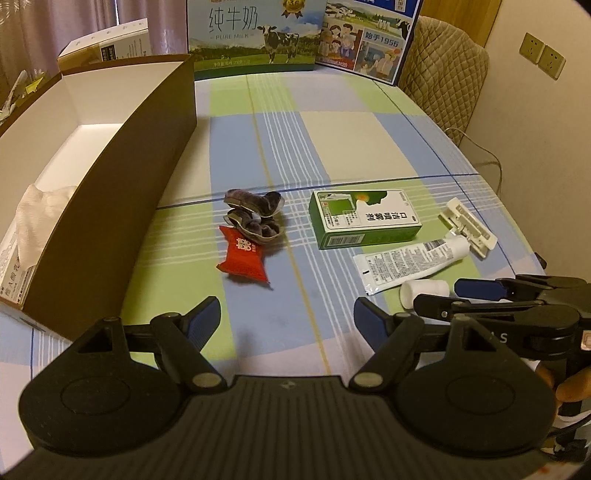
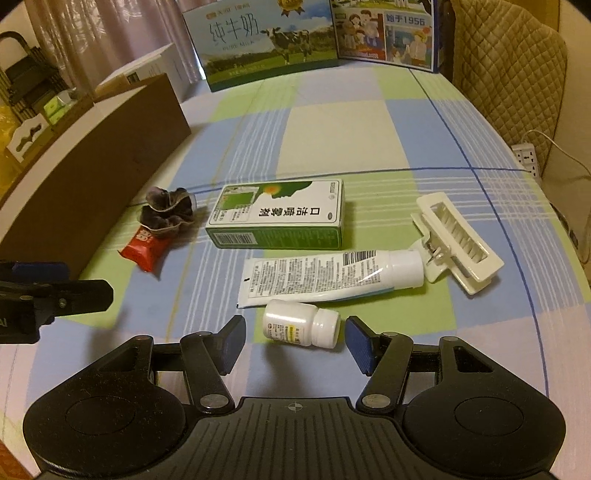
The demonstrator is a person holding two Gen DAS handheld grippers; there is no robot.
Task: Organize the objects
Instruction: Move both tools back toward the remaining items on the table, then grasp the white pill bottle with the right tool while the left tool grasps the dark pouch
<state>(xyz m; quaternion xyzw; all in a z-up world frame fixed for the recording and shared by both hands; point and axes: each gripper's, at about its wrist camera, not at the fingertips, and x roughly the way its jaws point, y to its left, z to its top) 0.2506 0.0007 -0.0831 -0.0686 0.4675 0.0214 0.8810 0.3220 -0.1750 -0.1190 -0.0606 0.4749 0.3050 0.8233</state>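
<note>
Now my right gripper (image 2: pixel 295 338) stands partly open, its blue pads flanking but not touching the white pill bottle (image 2: pixel 301 324) lying near the table's front edge. My left gripper (image 1: pixel 286 318) hangs wide open, empty, short of the red candy packet (image 1: pixel 243 258). The milk carton (image 1: pixel 255 33) at the far edge reads "PURE MILK".

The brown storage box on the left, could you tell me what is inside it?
In the brown box, white crumpled tissue lies at the near end; the far floor is bare. The near wall hides the rest.
</note>
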